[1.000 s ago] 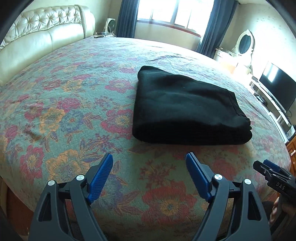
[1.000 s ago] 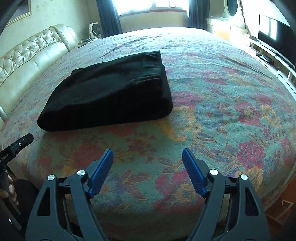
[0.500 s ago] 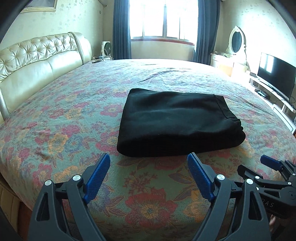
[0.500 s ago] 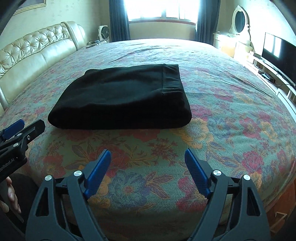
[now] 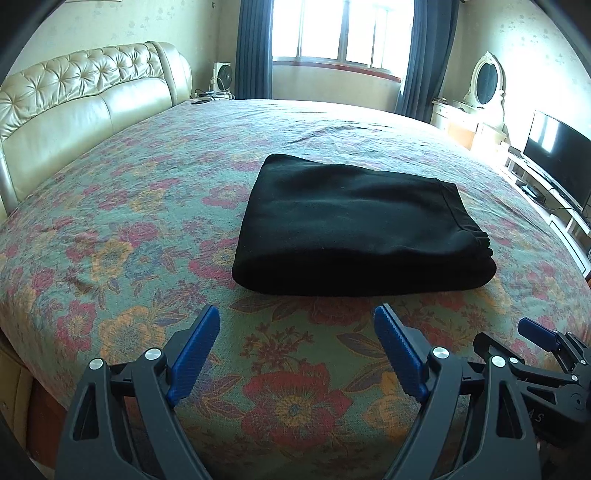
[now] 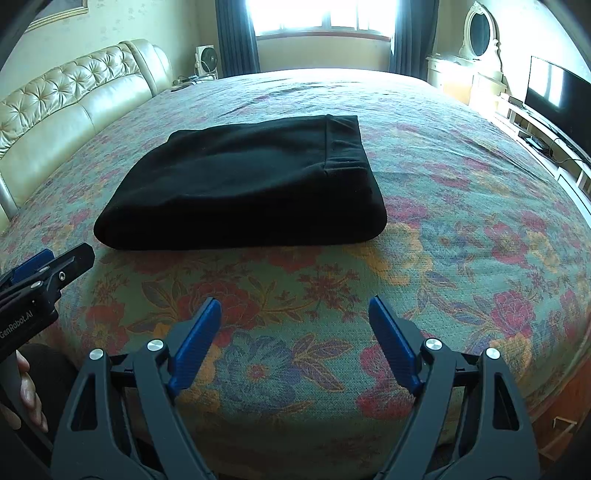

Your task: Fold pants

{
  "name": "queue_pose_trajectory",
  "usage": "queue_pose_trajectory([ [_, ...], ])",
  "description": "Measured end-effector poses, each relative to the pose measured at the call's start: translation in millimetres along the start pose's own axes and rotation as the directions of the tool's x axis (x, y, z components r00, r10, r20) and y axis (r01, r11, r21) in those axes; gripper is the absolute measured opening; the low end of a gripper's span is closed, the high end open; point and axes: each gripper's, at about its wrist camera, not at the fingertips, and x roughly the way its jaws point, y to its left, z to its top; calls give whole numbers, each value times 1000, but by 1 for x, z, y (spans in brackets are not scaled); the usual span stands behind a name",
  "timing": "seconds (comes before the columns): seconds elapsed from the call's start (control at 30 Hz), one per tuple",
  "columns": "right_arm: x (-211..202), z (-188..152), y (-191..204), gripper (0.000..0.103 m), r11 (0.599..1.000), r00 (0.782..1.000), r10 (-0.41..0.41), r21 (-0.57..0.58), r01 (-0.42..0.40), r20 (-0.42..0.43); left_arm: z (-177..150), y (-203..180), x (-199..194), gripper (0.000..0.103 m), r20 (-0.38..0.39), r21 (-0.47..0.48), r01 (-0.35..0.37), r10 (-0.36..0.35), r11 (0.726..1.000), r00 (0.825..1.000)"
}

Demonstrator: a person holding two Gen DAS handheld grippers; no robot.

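Observation:
Black pants (image 5: 354, 225) (image 6: 247, 188) lie folded into a thick rectangle on the floral bedspread (image 5: 122, 236) (image 6: 461, 229), waistband on the right side. My left gripper (image 5: 297, 319) hovers open over the near part of the bed, short of the fold's front edge, nothing between its blue pads. My right gripper (image 6: 295, 312) is likewise open and empty, near the bed's front edge, the pants ahead and to its left. Each gripper shows at the side of the other's view: the right gripper (image 5: 543, 345), the left gripper (image 6: 48, 267).
A tufted cream headboard (image 5: 74, 99) runs along the left. A window with dark curtains (image 5: 343, 33) is at the back, a vanity with an oval mirror (image 5: 485, 79) and a TV (image 5: 554, 158) on the right. A hand (image 6: 26, 391) holds the left gripper.
Both grippers have drawn back from the pants and tilted up, so the folded pants sit farther off and more of the room shows. Both stay open.

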Motion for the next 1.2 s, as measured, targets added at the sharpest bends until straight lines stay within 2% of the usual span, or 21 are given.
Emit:
queue_pose_trajectory([
  [1.2, -2, -2, -2, 82, 1000, 1000, -6, 24, 6, 5, 0, -8, -2, 84, 9, 38, 16, -17, 999, 1000],
])
